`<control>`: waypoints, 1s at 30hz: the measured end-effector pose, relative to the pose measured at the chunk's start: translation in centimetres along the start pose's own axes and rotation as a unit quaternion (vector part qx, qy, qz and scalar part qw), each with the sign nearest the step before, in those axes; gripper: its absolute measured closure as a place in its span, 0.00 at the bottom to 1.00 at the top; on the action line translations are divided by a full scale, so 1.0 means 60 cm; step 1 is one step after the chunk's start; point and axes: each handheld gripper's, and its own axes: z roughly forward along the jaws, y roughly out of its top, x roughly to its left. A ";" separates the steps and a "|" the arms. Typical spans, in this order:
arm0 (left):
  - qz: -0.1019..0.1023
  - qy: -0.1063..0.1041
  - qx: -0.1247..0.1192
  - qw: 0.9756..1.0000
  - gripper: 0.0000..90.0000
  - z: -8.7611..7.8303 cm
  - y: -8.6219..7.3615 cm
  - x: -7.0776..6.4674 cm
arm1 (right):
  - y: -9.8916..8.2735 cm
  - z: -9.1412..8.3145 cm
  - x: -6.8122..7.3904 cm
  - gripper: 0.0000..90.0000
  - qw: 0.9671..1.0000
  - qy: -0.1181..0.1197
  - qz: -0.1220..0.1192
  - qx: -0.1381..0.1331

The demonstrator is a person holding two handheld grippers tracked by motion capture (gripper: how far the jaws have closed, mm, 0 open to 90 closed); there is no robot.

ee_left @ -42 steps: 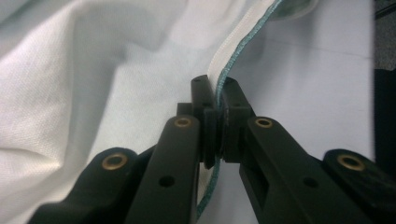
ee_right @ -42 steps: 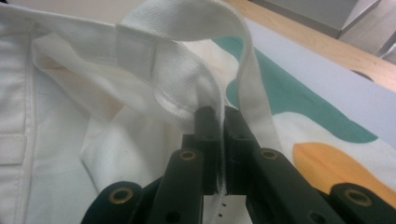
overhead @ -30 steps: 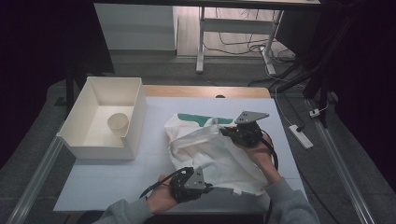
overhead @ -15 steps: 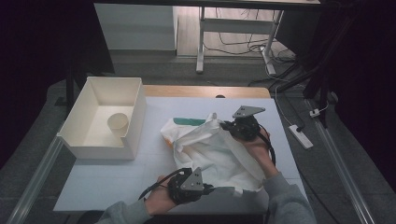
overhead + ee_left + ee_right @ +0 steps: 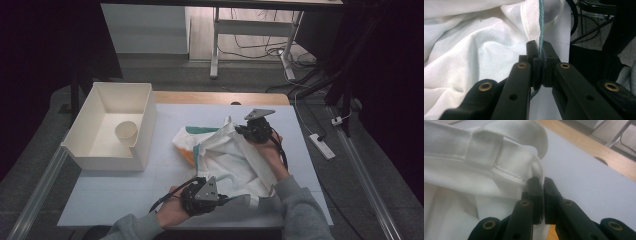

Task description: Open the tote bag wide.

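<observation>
Mid-frame on the tabletop (image 5: 125,200), the shirt (image 5: 235,160) runs lower left to upper right, its near hem clamped in the left gripper (image 5: 222,199), its far edge clamped in the right gripper (image 5: 240,128).

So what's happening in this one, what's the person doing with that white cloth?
A person is handling a white garment on the table with a gripper in each hand. The left gripper is shut on a teal-trimmed edge at the near side; the right gripper is shut on a stitched white hem at the far side, holding that part raised. The garment lies bunched, teal and orange showing at its left. A white bin with a paper cup inside sits untouched.
</observation>
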 end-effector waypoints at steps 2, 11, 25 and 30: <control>-0.001 -0.001 0.001 1.000 0.96 0.002 -0.001 0.001 | -0.006 0.011 -0.005 0.96 1.000 0.003 0.009 0.008; -0.004 -0.005 0.007 1.000 0.96 0.010 -0.008 0.007 | -0.037 0.049 -0.018 0.96 0.999 0.015 0.036 0.038; -0.006 -0.012 0.006 1.000 0.95 0.012 -0.012 0.013 | -0.039 0.048 -0.014 0.96 0.999 0.010 0.036 0.034; -0.007 -0.010 0.003 1.000 0.94 0.011 -0.011 0.012 | -0.037 0.044 -0.014 0.94 0.999 0.009 0.034 0.030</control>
